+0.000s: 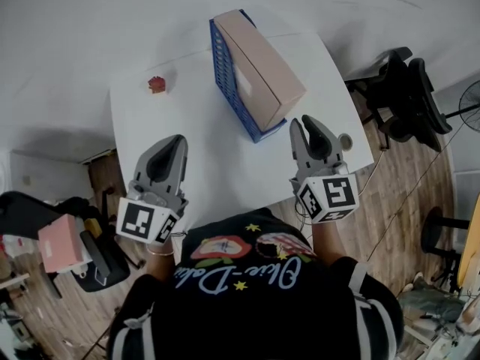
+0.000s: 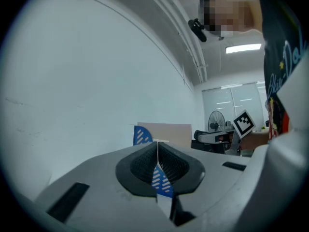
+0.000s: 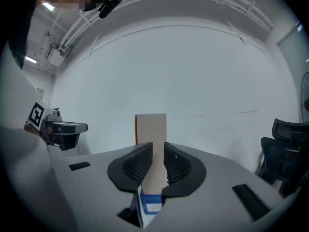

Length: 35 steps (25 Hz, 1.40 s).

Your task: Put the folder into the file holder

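Observation:
A beige folder (image 1: 262, 70) stands in the blue file holder (image 1: 225, 73) at the back middle of the white table (image 1: 150, 133). My right gripper (image 1: 304, 123) hovers over the table's front right, just short of the holder's near end. Its jaws stand a narrow gap apart with nothing between them. In the right gripper view the folder (image 3: 150, 127) and holder (image 3: 150, 202) show through that gap (image 3: 158, 146). My left gripper (image 1: 176, 139) is at the front left, shut and empty. In the left gripper view its pads meet (image 2: 157, 146), with the folder (image 2: 166, 132) beyond.
A small red object (image 1: 157, 84) lies at the table's back left. A small round thing (image 1: 345, 139) sits by the right edge. Black office chairs (image 1: 405, 96) stand to the right, and a pink box (image 1: 60, 242) sits on furniture low at the left.

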Motion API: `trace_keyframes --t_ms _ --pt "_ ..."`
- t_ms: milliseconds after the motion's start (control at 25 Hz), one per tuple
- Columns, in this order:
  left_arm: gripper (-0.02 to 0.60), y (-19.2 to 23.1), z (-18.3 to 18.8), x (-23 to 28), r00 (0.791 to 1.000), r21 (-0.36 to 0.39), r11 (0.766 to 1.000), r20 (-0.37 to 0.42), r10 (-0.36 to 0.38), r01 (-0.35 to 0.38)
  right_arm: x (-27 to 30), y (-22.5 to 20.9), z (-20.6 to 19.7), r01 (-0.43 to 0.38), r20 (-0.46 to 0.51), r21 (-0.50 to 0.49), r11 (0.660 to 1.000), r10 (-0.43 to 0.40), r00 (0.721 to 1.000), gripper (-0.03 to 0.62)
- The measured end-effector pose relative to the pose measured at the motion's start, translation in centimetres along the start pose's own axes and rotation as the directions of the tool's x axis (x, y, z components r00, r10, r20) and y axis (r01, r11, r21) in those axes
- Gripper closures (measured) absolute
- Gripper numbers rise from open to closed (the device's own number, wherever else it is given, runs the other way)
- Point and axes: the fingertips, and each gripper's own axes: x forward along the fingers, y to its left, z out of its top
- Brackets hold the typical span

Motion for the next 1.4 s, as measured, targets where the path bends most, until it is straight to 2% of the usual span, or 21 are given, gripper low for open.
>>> trace_keyframes --t_ms 160,360,760,1400 --pt "0.577 -0.1 -0.1 0.1 1.000 0.000 1.000 -0.012 0.004 -0.004 -0.2 0.1 0.5 0.008 0.017 -0.024 1.000 -0.008 1.000 0.574" --pt "0.577 -0.3 0.0 -0.2 1.000 0.011 1.000 -0.015 0.008 -0.008 -0.2 0.6 0.8 -0.008 0.030 -0.022 1.000 0.009 1.000 0.594" --pt "0.577 -0.1 0.1 -0.7 1.000 0.022 0.999 -0.012 0.029 -0.029 0.0 1.2 1.2 -0.042 0.046 -0.008 0.999 0.042 0.998 0.595" --pt "0.577 -0.2 0.0 -0.9 0.999 0.020 0.999 -0.015 0.029 -0.028 -0.2 1.4 0.9 -0.042 0.025 -0.009 0.999 0.042 0.999 0.595"
